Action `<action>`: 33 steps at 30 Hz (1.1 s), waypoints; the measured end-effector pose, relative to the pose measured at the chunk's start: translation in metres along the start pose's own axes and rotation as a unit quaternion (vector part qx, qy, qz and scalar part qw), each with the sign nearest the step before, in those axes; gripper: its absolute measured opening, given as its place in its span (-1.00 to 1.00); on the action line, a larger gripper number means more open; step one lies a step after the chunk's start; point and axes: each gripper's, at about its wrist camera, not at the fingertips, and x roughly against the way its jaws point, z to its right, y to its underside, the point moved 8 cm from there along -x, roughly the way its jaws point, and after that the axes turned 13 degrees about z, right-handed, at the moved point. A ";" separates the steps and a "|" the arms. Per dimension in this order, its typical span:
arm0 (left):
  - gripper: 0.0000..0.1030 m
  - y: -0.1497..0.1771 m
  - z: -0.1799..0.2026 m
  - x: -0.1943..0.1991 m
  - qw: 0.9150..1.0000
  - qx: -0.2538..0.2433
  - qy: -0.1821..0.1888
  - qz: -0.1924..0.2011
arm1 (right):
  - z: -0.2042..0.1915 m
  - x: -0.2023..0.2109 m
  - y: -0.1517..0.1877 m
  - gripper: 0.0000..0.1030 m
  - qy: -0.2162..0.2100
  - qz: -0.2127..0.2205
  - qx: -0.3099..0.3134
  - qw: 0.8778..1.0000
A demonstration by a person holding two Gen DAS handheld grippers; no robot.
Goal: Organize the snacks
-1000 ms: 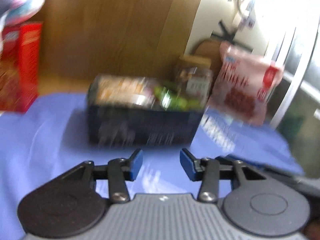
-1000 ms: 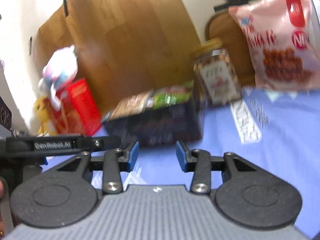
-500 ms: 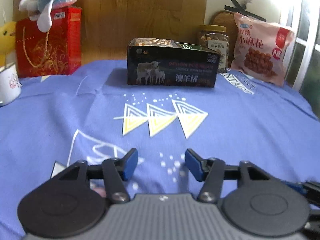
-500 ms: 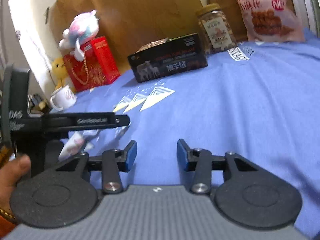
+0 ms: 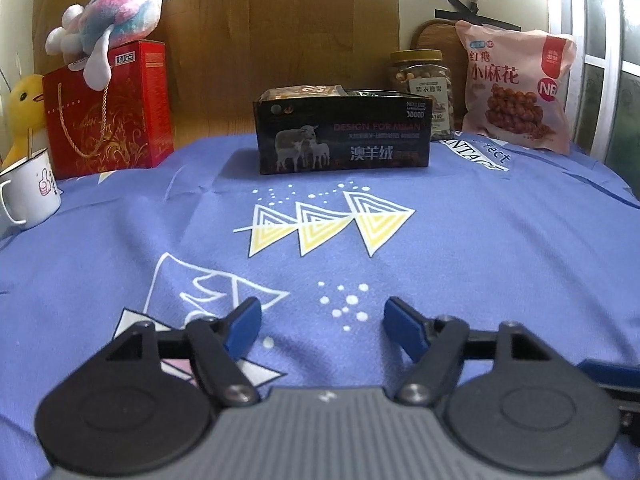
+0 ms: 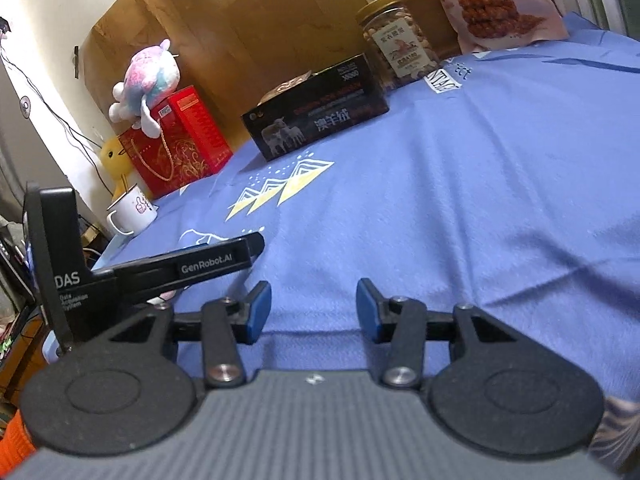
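Blue patterned cloth-covered table (image 5: 480, 248) carries a pink snack bag (image 5: 516, 84), a black open cardboard box (image 5: 344, 136) holding packets, and a clear nut jar (image 5: 424, 88) along its far edge. Left gripper (image 5: 322, 326) jaws have just been opening, empty; right gripper (image 6: 314, 310) jaws spread, empty.

Nut jar (image 5: 422, 92) half hidden behind the black box (image 5: 344, 134), snack packets inside the box (image 5: 304, 91) mostly concealed by its wall, pink snack bag (image 6: 496, 0) left of the jar cut off by the top edge, jar label print too small to read
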 end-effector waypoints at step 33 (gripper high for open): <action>0.99 0.003 0.002 -0.007 1.000 -0.001 0.004 -0.024 | 0.003 0.000 -0.002 0.55 0.009 0.041 0.055 0.998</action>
